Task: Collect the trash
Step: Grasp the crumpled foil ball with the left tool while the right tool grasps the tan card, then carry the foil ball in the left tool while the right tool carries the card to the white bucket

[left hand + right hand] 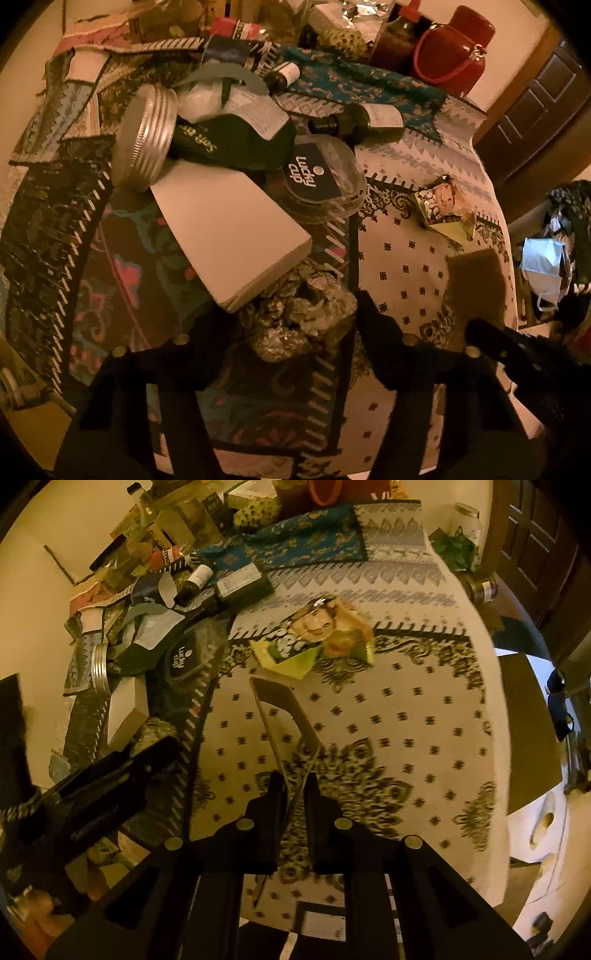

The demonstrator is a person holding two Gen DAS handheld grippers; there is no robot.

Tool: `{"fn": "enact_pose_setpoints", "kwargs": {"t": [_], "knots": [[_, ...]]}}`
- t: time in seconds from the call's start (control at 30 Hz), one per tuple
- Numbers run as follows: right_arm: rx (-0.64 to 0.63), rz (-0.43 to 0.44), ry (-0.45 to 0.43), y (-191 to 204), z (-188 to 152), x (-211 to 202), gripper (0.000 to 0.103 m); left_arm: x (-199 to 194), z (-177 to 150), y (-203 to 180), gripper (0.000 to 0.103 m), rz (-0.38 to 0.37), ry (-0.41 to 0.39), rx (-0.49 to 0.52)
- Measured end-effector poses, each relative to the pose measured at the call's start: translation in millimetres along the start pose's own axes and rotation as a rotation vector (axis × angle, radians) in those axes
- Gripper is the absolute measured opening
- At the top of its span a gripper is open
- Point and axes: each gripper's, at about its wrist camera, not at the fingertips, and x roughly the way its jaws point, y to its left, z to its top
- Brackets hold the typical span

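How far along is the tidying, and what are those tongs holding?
Early on. The right tongs grip a flat cardboard piece. The left tongs, open, straddle crumpled foil. The snack wrapper, plastic lid and small bottles remain.

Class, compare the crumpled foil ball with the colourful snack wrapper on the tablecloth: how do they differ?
The foil ball is silvery and crushed into a lump; the snack wrapper is printed, colourful and lies nearly flat. The foil ball sits between the open left gripper's fingers; the snack wrapper lies untouched. Both rest on the tablecloth.

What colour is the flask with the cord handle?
Red flask, red cord handle; the left wrist view shows it best.
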Motion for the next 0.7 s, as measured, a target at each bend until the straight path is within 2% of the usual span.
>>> {"fn": "enact_pose_setpoints", "kwargs": {"t": [0.13, 0.23, 0.43, 0.7], "knots": [[0.002, 0.002, -0.013, -3, 2, -4, 0.010, -5, -1, -4, 0.057, -0.021, -0.011, 0.009], [0.008, 0.005, -0.027, -1, 2, -7, 0.010, -11, -5, -8, 0.056, -0.081, 0.003, 0.018], [0.005, 0.003, -0.078, 9, 1, -25, 0.010, -42, -17, -15, 0.056, -0.125, -0.018, 0.076], [-0.010, -0.015, -0.206, 43, -13, -71, 0.010, -124, -31, 0, 0.056, -0.129, -0.165, 0.152]]}}
